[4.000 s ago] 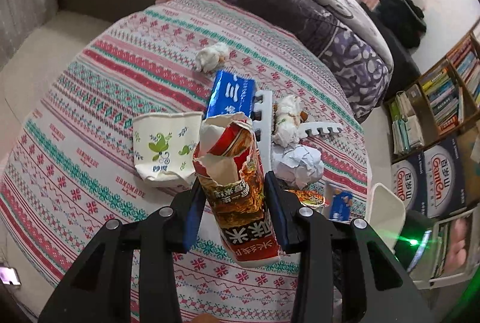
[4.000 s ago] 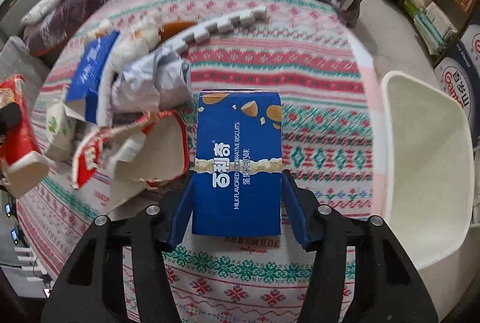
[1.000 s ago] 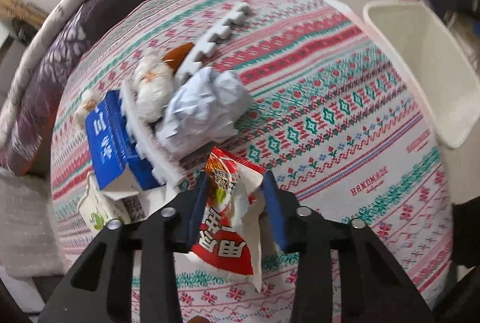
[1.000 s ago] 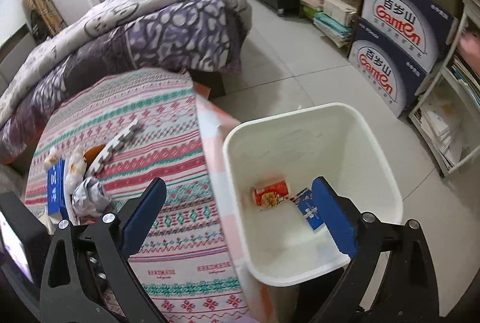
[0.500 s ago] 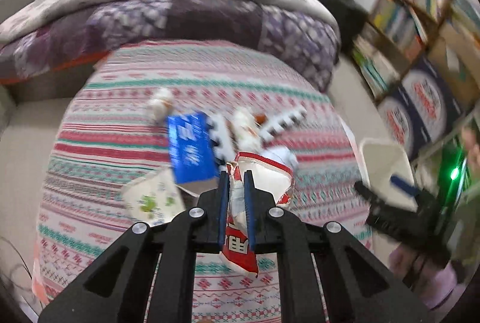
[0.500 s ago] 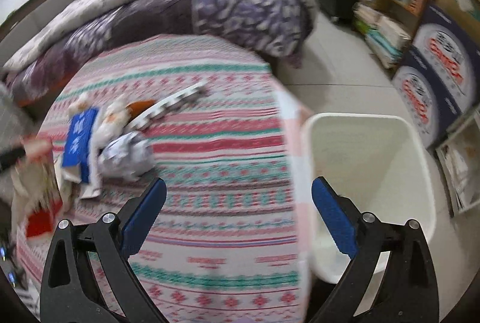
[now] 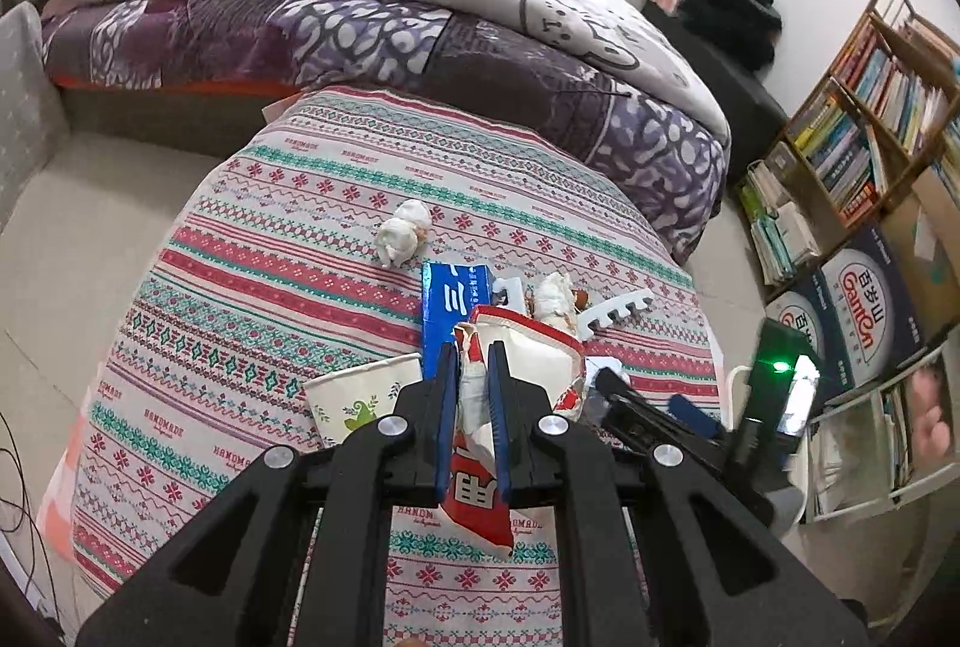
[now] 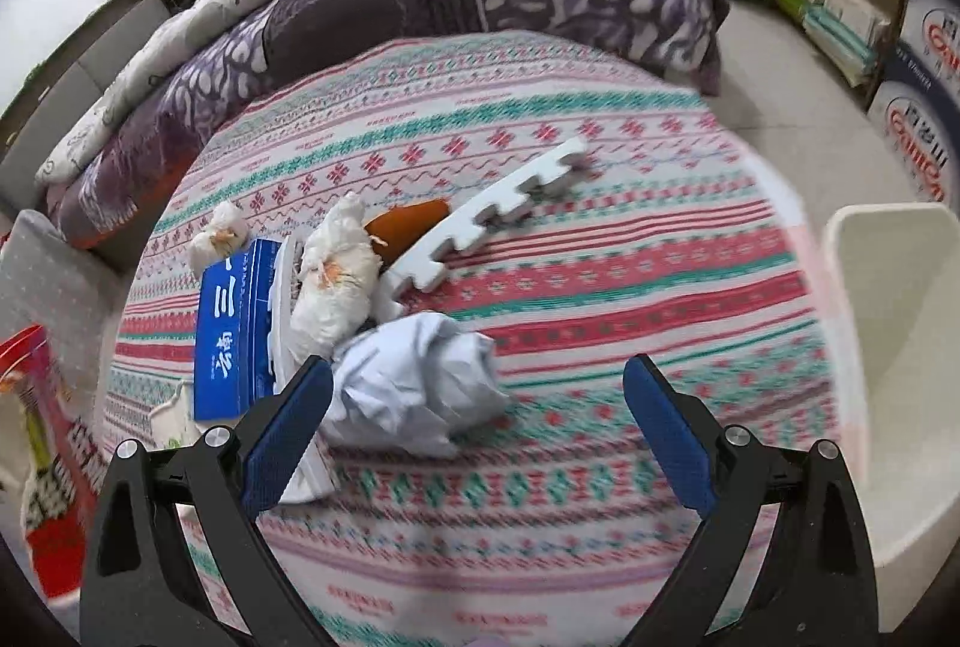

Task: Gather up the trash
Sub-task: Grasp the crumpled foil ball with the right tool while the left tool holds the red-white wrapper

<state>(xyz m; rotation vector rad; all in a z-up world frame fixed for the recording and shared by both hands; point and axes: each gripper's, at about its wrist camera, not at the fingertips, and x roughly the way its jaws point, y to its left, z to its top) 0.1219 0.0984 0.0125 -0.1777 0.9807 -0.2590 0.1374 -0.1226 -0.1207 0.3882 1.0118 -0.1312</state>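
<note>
In the left wrist view my left gripper [image 7: 471,365] is shut on a crumpled red-and-white snack wrapper [image 7: 528,347], held up above the round patterned table [image 7: 288,287]. The same wrapper [image 8: 36,407] shows at the left edge of the right wrist view. My right gripper [image 8: 477,371] is open, low over the table, its left pad beside a crumpled pale paper ball [image 8: 414,383]. On the table lie a blue box [image 8: 231,329], a white tissue wad [image 8: 336,281], a notched white foam strip [image 8: 486,221] and a paper cup [image 7: 360,395].
A white bin [image 8: 888,347] stands off the table's right edge. A small tissue ball [image 7: 402,233] lies farther back. A bed with a purple quilt [image 7: 360,29] runs behind the table. Bookshelves and printed cartons [image 7: 864,299] are on the right.
My left gripper has closed flat on the wrapper and raised it off the table. My right gripper, still open, has swung from above the bin back over the table to the paper ball.
</note>
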